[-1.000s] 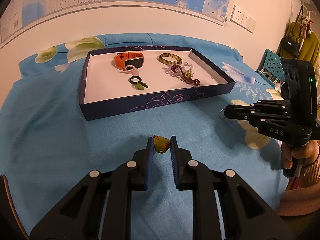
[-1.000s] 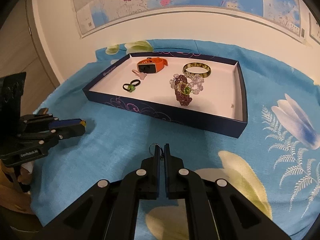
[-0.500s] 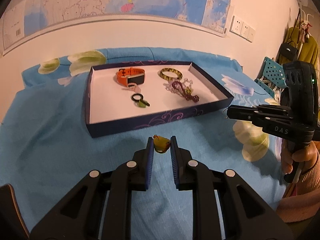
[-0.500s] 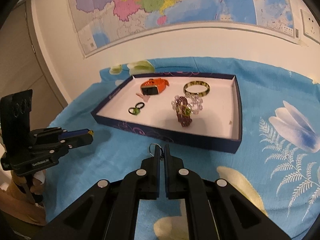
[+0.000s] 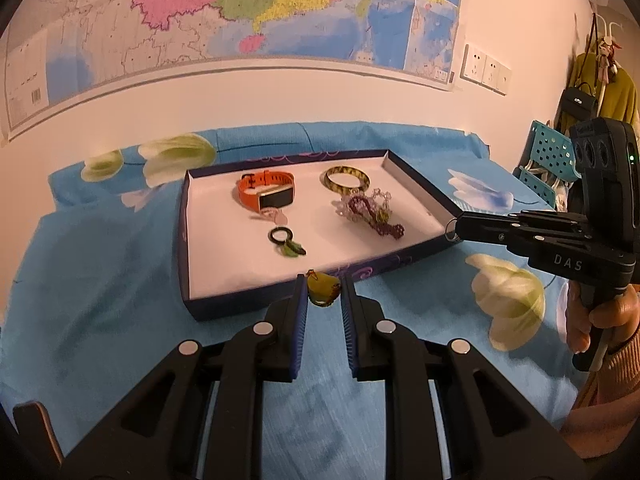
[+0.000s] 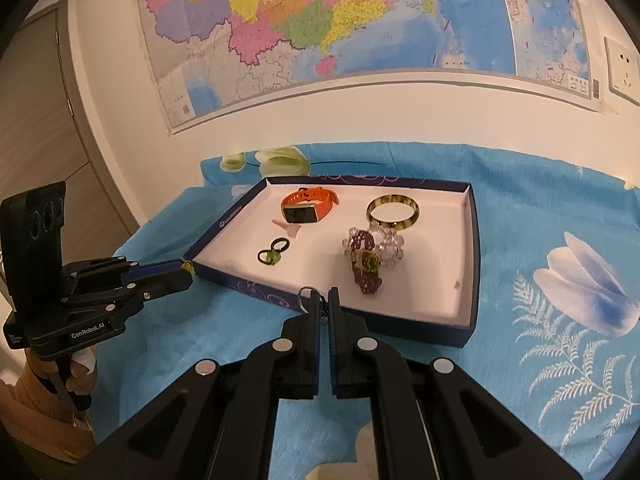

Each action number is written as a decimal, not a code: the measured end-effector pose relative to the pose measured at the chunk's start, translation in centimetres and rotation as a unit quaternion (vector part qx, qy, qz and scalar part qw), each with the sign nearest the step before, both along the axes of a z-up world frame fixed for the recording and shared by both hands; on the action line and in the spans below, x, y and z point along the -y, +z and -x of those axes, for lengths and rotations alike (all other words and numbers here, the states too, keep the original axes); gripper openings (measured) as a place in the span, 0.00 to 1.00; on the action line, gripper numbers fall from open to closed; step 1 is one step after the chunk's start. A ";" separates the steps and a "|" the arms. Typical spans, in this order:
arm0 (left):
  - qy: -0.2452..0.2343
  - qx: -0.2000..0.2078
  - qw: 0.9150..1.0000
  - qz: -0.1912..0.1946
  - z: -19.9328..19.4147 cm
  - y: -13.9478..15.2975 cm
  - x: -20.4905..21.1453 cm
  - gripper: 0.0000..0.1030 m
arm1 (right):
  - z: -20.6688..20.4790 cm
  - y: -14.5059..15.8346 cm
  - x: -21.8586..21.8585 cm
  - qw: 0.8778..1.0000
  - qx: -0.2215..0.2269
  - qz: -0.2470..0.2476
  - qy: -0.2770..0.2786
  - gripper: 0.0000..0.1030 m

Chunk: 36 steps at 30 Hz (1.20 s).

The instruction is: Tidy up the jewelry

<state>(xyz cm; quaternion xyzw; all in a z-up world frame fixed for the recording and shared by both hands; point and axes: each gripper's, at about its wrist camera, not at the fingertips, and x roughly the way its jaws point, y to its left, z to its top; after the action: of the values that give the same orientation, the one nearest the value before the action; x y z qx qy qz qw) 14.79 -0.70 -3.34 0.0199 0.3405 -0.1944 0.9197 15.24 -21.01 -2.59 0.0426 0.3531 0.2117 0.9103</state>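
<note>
My left gripper [image 5: 324, 294] is shut on a yellow-green pendant [image 5: 323, 293] and holds it above the near wall of the dark blue tray [image 5: 224, 308]. My right gripper [image 6: 325, 306] is shut on a thin metal ring [image 6: 307, 295] just in front of the tray's near wall [image 6: 400, 330]; it also shows in the left wrist view [image 5: 456, 232] at the tray's right corner. In the tray lie an orange watch [image 5: 266, 192], a mottled bangle [image 5: 346, 178], a purple beaded bracelet [image 5: 370, 214] and a black ring with a green charm [image 5: 286, 242].
The tray lies on a blue cloth with white flowers [image 5: 508, 300]. A wall with a map [image 5: 240, 20] stands behind. A teal chair [image 5: 548, 160] and hanging clothes [image 5: 604, 92] stand at the far right. A door [image 6: 44, 120] is at the left.
Both grippers have risen and moved forward toward the tray, each keeping its piece. The pendant and the metal ring now sit at the tray's near wall.
</note>
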 end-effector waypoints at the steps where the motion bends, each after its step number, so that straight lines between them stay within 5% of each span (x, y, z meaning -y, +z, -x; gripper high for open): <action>1: 0.000 0.002 1.000 0.000 -0.1 0.1 0.0 0.17 | -0.1 0.1 0.0 1.000 0.000 -0.001 0.000 0.02; 36: 0.011 0.010 1.000 -0.008 -3.9 0.2 1.0 0.17 | -3.9 0.1 0.3 1.000 -0.006 0.002 -0.013 0.02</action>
<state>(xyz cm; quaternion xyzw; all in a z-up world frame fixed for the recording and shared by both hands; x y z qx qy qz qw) 18.73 -1.71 -3.15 0.0254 0.3326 -0.1816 0.9251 19.15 -21.26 -2.48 0.0461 0.3586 0.1990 0.9109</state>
